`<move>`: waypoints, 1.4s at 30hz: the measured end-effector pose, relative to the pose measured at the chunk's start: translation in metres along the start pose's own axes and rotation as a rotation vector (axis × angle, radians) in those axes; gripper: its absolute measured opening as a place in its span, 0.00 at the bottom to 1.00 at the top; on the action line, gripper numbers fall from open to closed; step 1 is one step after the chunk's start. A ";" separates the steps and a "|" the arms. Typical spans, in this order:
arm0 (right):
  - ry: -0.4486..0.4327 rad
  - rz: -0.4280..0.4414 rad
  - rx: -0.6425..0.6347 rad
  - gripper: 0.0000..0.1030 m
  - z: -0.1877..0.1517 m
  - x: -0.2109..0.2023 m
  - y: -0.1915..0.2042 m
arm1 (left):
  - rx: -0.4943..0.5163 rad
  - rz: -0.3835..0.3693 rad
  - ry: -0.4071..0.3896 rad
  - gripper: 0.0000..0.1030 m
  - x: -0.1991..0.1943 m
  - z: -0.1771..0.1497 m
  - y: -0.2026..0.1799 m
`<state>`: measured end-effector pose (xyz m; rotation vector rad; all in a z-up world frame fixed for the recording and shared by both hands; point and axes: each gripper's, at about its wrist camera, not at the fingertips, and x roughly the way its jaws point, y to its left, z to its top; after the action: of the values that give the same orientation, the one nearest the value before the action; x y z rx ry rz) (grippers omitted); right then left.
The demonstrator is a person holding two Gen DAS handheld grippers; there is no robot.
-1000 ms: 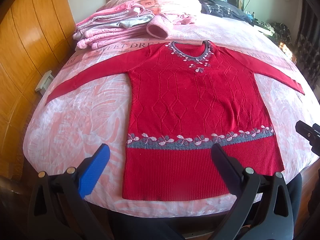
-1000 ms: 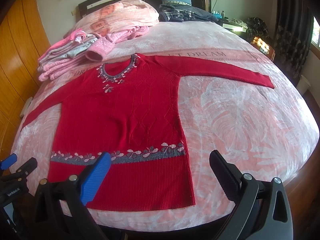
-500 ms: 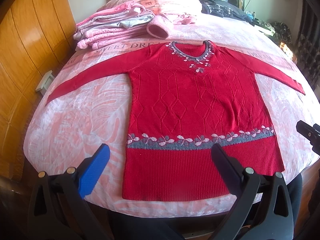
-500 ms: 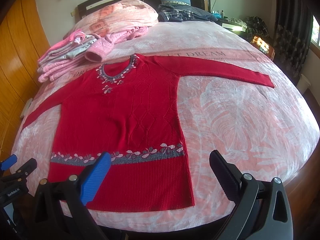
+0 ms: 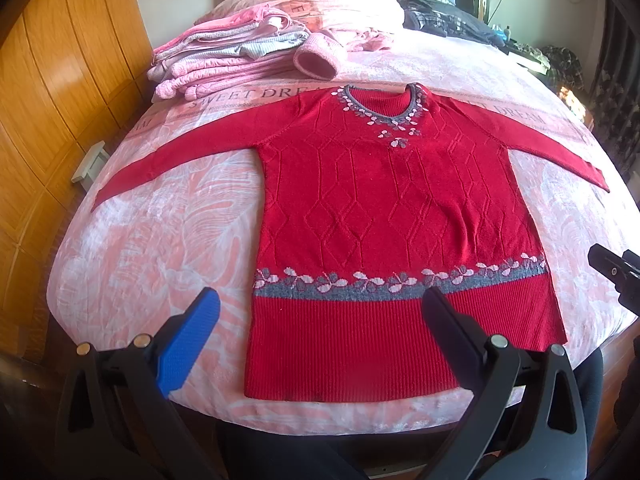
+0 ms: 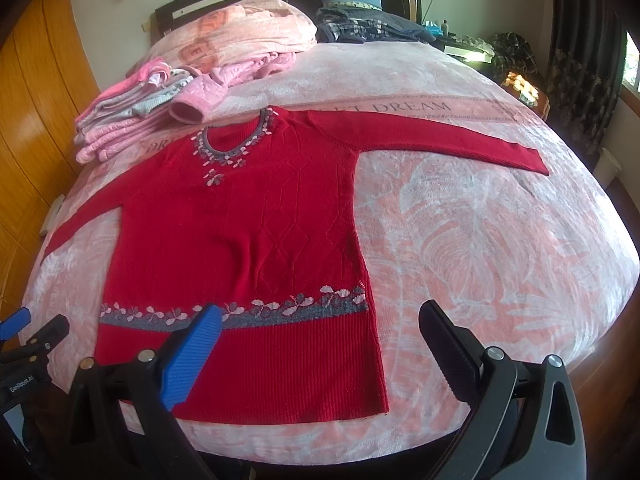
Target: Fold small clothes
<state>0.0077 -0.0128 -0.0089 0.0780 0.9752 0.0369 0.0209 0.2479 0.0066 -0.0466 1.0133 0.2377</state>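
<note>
The bed looks just as it did a second ago — nothing has moved. The red sweater lies flat on it, sleeves out, not folded yet. The left gripper and right gripper hang at its bottom edge — jaws spread wide, holding nothing.

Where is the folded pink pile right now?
The folded pink pile sits far-left on the bed in both views, beyond the red sweater's left sleeve, beside the pillow.
</note>
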 end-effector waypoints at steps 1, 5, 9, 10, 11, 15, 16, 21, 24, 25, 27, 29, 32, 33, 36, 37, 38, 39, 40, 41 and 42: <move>-0.001 -0.001 0.000 0.96 0.000 0.000 0.000 | 0.000 0.000 0.001 0.97 0.000 0.000 0.000; 0.001 0.000 0.004 0.96 0.001 0.002 -0.003 | 0.001 0.000 0.003 0.97 0.000 0.001 -0.001; 0.004 0.001 0.006 0.96 0.001 0.005 -0.004 | -0.001 -0.001 0.006 0.97 0.002 0.001 -0.001; 0.003 0.001 0.006 0.96 0.001 0.007 -0.005 | -0.002 0.000 0.006 0.97 0.002 0.001 -0.002; 0.002 0.002 0.005 0.96 0.000 0.008 -0.005 | -0.002 -0.001 0.008 0.97 0.004 0.002 -0.002; -0.056 0.028 0.006 0.96 0.001 0.013 -0.012 | 0.003 -0.016 -0.030 0.97 0.013 0.004 -0.007; -0.074 0.050 0.017 0.96 0.002 0.016 -0.018 | 0.008 -0.022 -0.043 0.97 0.018 0.006 -0.010; -0.065 0.072 0.041 0.96 0.029 0.042 -0.062 | 0.018 -0.069 0.002 0.97 0.055 0.037 -0.037; -0.049 0.013 0.031 0.96 0.061 0.059 -0.102 | -0.003 -0.102 0.052 0.97 0.082 0.065 -0.060; -0.034 -0.008 0.041 0.96 0.075 0.067 -0.120 | -0.009 -0.109 0.057 0.97 0.089 0.073 -0.067; -0.021 -0.033 0.074 0.96 0.096 0.081 -0.153 | -0.021 -0.113 0.052 0.97 0.102 0.091 -0.083; -0.012 -0.070 0.110 0.96 0.118 0.096 -0.190 | -0.020 -0.116 0.036 0.97 0.115 0.111 -0.103; 0.003 -0.132 0.145 0.96 0.145 0.119 -0.240 | -0.008 -0.117 0.022 0.97 0.135 0.138 -0.135; 0.009 -0.171 0.144 0.96 0.155 0.129 -0.257 | -0.009 -0.116 0.016 0.97 0.138 0.143 -0.142; 0.024 -0.210 0.169 0.96 0.180 0.153 -0.307 | 0.003 -0.118 0.020 0.97 0.155 0.162 -0.171; 0.042 -0.202 0.198 0.96 0.186 0.161 -0.324 | 0.006 -0.113 0.017 0.97 0.161 0.168 -0.181; 0.059 -0.190 0.224 0.96 0.192 0.169 -0.342 | 0.007 -0.109 0.019 0.97 0.165 0.173 -0.187; 0.078 -0.188 0.241 0.96 0.197 0.178 -0.358 | 0.006 -0.110 0.024 0.97 0.170 0.176 -0.193; 0.100 -0.199 0.258 0.96 0.203 0.188 -0.375 | -0.001 -0.118 0.031 0.97 0.174 0.180 -0.198; 0.113 -0.214 0.272 0.96 0.205 0.196 -0.388 | -0.007 -0.122 0.035 0.97 0.178 0.182 -0.202; 0.122 -0.221 0.288 0.96 0.208 0.203 -0.401 | -0.013 -0.123 0.037 0.97 0.180 0.183 -0.204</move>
<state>0.2919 -0.4097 -0.0940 0.2340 1.1010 -0.3059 0.3090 0.1083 -0.0625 -0.1248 1.0414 0.1315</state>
